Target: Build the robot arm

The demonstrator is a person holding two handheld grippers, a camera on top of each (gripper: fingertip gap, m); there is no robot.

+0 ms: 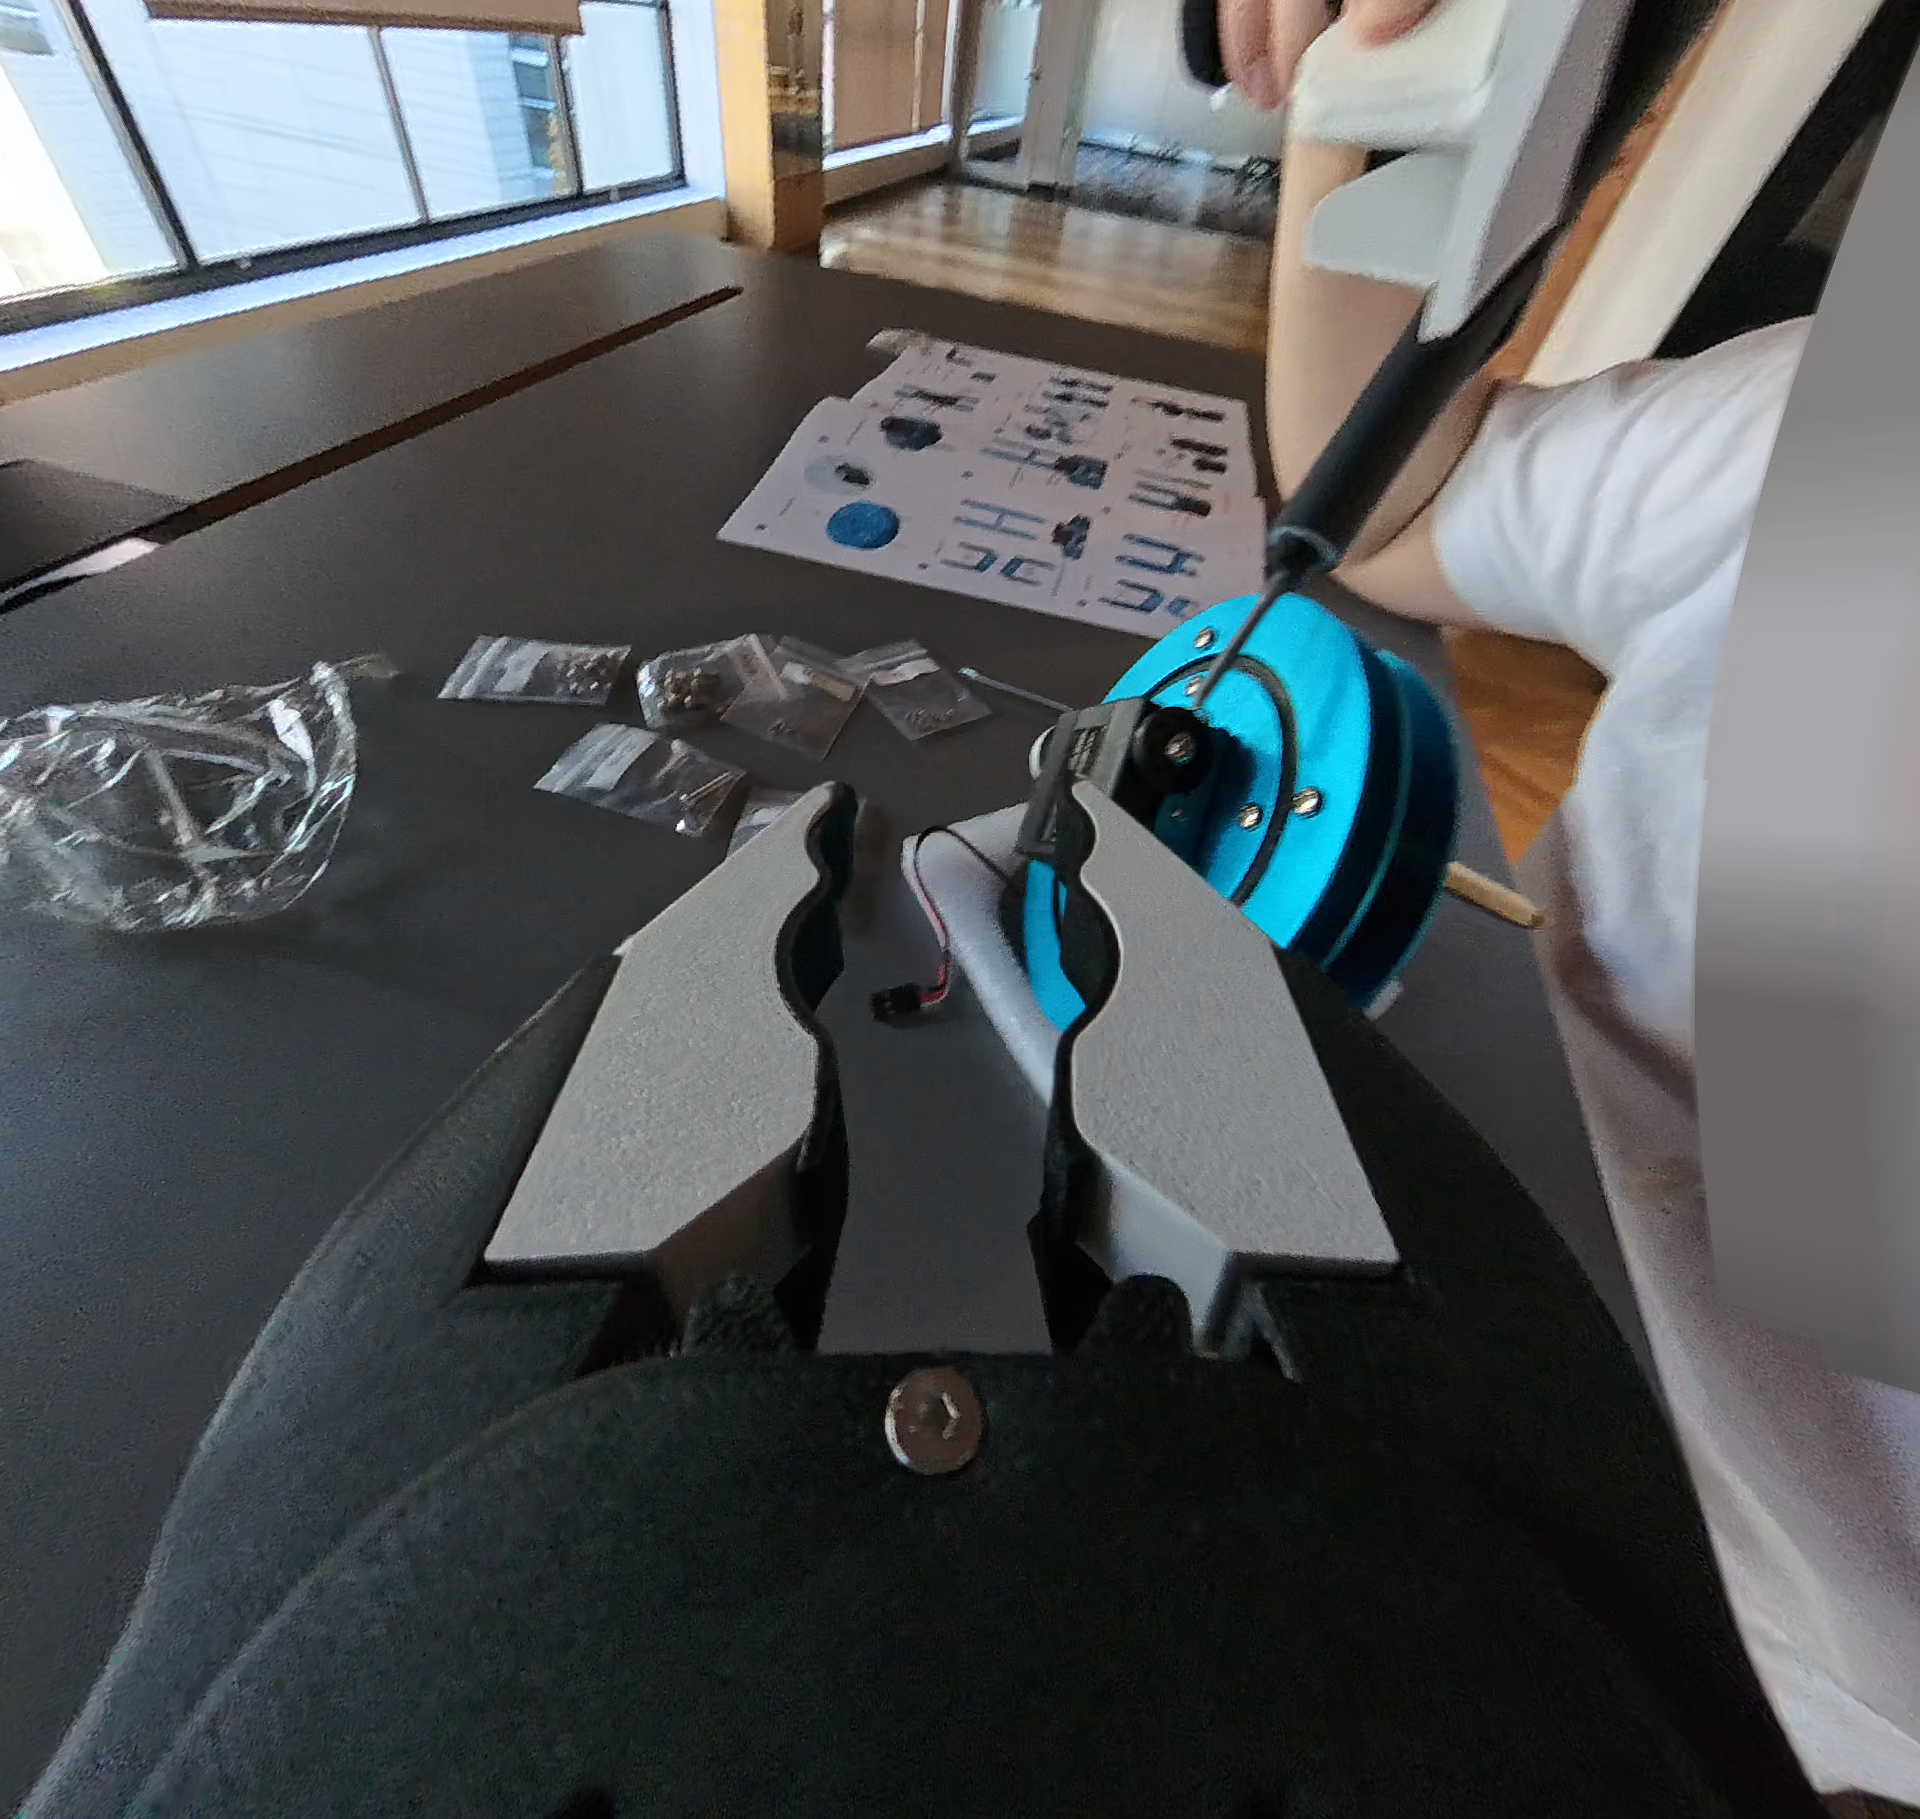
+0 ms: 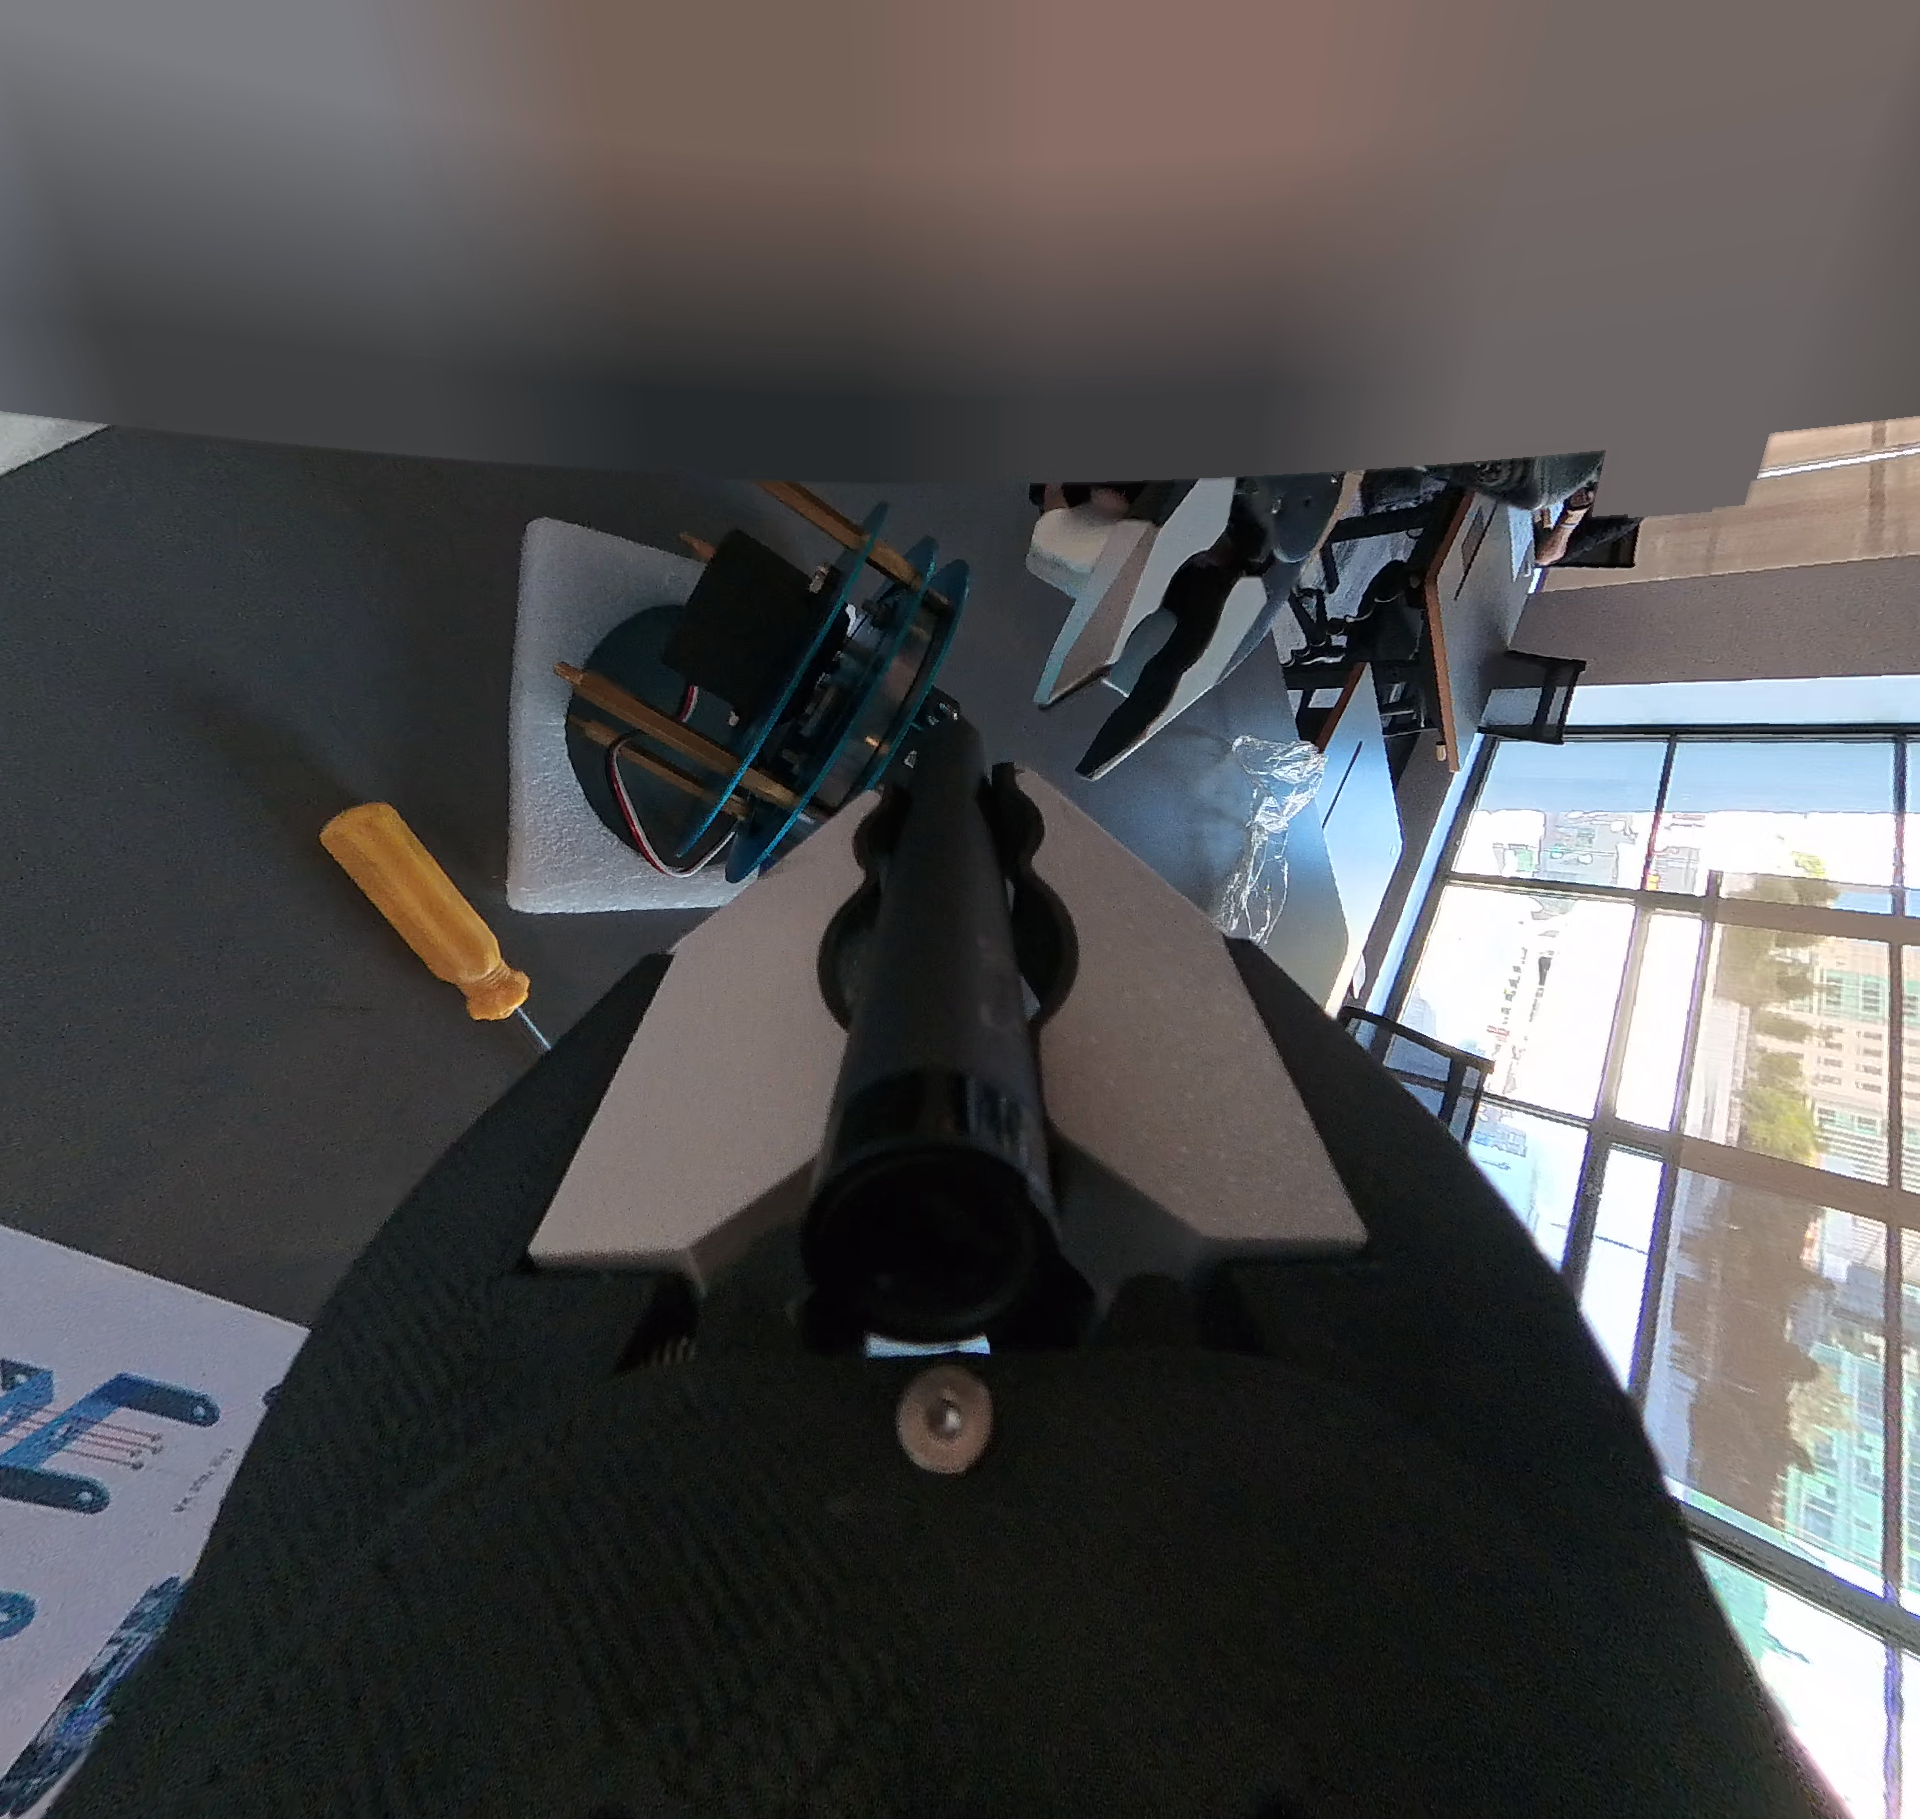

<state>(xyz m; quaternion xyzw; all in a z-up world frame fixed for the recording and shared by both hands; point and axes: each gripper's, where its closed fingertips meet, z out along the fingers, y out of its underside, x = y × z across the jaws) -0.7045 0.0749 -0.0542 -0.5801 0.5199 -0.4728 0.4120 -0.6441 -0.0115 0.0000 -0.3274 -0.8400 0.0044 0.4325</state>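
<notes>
While the right gripper (image 2: 940, 839) sits clamped on a black screwdriver (image 2: 935, 1021), shaft running along its fingers, the tip lands on the face of the blue disc assembly (image 1: 1288, 782), at a screw by the black servo horn (image 1: 1169, 741). Held in line like that, my read is it can turn the driver on its axis.

Left gripper (image 1: 961, 834): fingers apart, gripping nothing. Its right finger (image 1: 1174, 1021) lies against the rim of the assembly and the white foam block (image 1: 971, 922) under it, probably bracing it; actual contact is hard to confirm.

The assembly lies on its side on the foam, brass standoffs (image 2: 665, 730) between the discs, which puts the face towards the driver. The servo lead with its plug (image 1: 914, 1000) trails on the bench (image 1: 312, 1094).

Off to the side: yellow screwdriver (image 2: 426, 912), small hardware bags (image 1: 686, 720), crumpled clear wrap (image 1: 177, 793), printed sheets (image 1: 997, 491).
</notes>
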